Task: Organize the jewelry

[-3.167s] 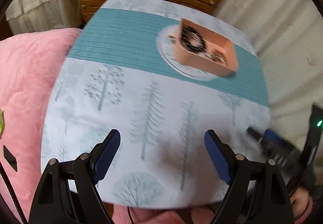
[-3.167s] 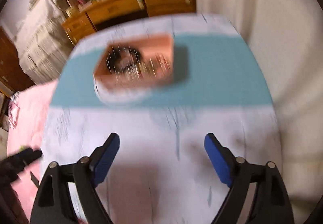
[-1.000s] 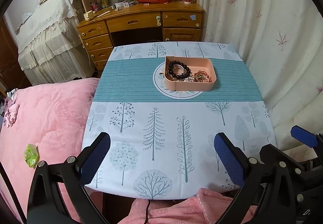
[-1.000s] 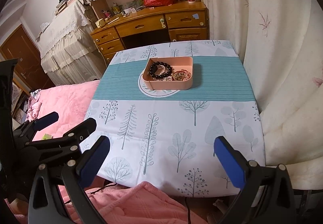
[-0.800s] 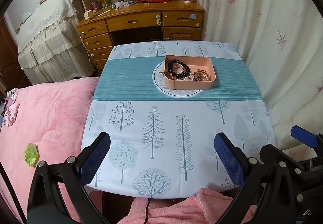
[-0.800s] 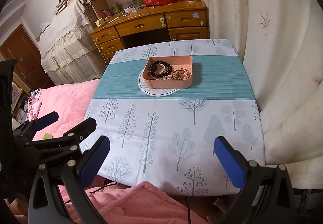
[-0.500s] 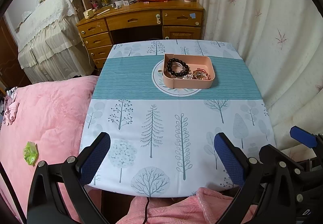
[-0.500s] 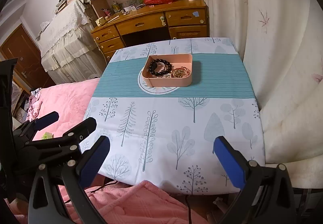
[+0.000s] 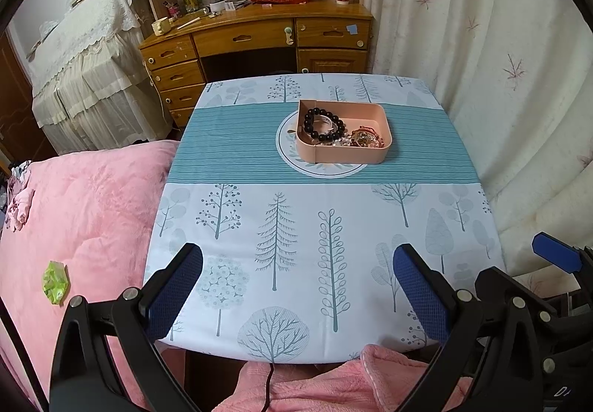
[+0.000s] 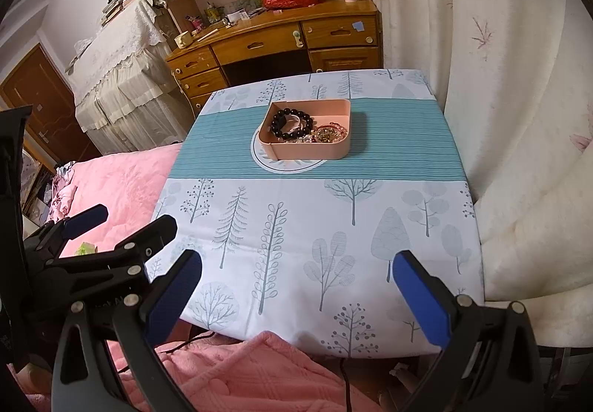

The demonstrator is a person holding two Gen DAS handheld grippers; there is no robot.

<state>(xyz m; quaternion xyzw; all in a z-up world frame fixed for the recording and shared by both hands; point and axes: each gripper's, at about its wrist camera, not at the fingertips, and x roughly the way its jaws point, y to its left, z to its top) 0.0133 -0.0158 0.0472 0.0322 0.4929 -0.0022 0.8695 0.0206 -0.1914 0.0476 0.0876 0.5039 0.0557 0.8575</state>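
Note:
A pink tray (image 9: 348, 154) (image 10: 307, 151) stands on a round white mat in the teal band of the table. In it lie a black bead bracelet (image 9: 321, 124) (image 10: 291, 124) on the left and a tangle of reddish and gold jewelry (image 9: 367, 139) (image 10: 330, 133) on the right. My left gripper (image 9: 296, 293) is open and empty, above the table's near edge, far from the tray. My right gripper (image 10: 296, 295) is open and empty, also at the near edge. The left gripper also shows at the left of the right wrist view (image 10: 122, 223).
The table (image 9: 281, 226) carries a tree-print cloth. A pink quilt (image 9: 85, 211) lies to the left with a green wrapper (image 9: 55, 280) on it. A wooden desk (image 9: 259, 41) stands behind the table and a curtain (image 9: 481, 41) hangs at the right.
Both grippers have pulled back and up from close over the table to its near edge; in the last second the view has hardly shifted. The jaws stay open.

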